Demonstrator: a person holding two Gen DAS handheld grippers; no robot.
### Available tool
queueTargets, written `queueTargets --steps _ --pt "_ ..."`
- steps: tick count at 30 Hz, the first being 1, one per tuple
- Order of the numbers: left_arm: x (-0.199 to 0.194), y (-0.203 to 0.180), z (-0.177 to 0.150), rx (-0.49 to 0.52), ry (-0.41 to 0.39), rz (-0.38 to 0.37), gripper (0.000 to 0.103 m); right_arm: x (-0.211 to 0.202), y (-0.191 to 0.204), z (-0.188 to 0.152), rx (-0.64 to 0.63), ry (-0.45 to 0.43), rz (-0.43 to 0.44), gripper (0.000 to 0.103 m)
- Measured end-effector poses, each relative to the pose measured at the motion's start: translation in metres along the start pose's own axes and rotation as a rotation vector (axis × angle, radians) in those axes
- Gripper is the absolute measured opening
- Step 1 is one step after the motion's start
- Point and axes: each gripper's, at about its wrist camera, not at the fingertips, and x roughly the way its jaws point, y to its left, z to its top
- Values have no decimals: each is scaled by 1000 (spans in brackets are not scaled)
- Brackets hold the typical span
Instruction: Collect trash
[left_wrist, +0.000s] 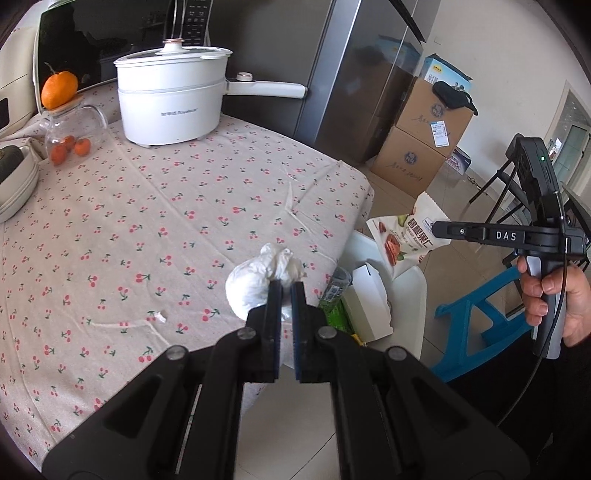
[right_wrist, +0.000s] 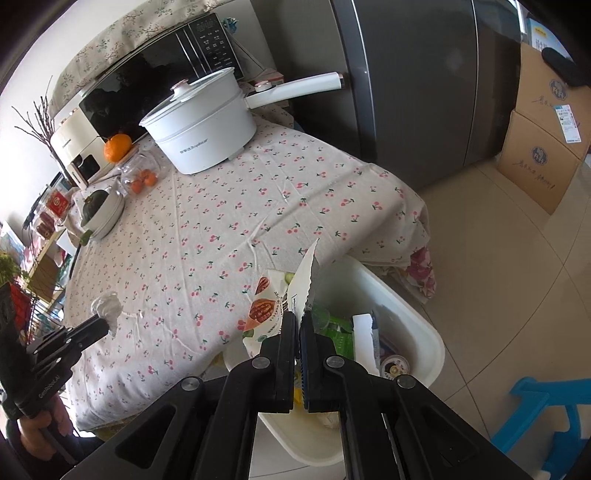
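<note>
My left gripper (left_wrist: 286, 286) is shut on a crumpled white tissue (left_wrist: 258, 280) and holds it over the near right part of the cherry-print table (left_wrist: 147, 221). It also shows in the right wrist view (right_wrist: 107, 326), with the tissue (right_wrist: 108, 306) at its tip. My right gripper (right_wrist: 298, 315) is shut on a snack packet (right_wrist: 273, 306) with a nut picture, held above the white bin (right_wrist: 424, 332) beside the table. In the left wrist view the packet (left_wrist: 402, 236) hangs from the right gripper (left_wrist: 437, 229) over the bin (left_wrist: 410, 295). The bin holds a white box, a green wrapper and a small cup.
A white electric pot (left_wrist: 171, 99) stands at the table's far side, with a jar of oranges (left_wrist: 70, 136) and stacked bowls (left_wrist: 14, 184) to its left. A grey fridge (left_wrist: 362, 74), cardboard boxes (left_wrist: 421, 140) and a blue stool (left_wrist: 476, 325) stand around the bin.
</note>
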Motion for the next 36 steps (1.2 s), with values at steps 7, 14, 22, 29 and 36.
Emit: queueTargets --steps 7,14,22,29,36 --pt "15 -28 -2 75 37 -83 6 6 -11 -6 6 32 -36 3" --pt "44 -60 -12 157 128 -161 6 13 -20 -9 4 67 -86 3" --pt "79 -78 -23 203 205 -152 6 24 -35 -16 20 114 -112 4" --pt "93 -77 -24 180 199 -152 13 27 -42 -22 32 139 -123 7" --pt "76 -75 -23 95 158 -122 69 18 -46 -24 98 114 -110 57"
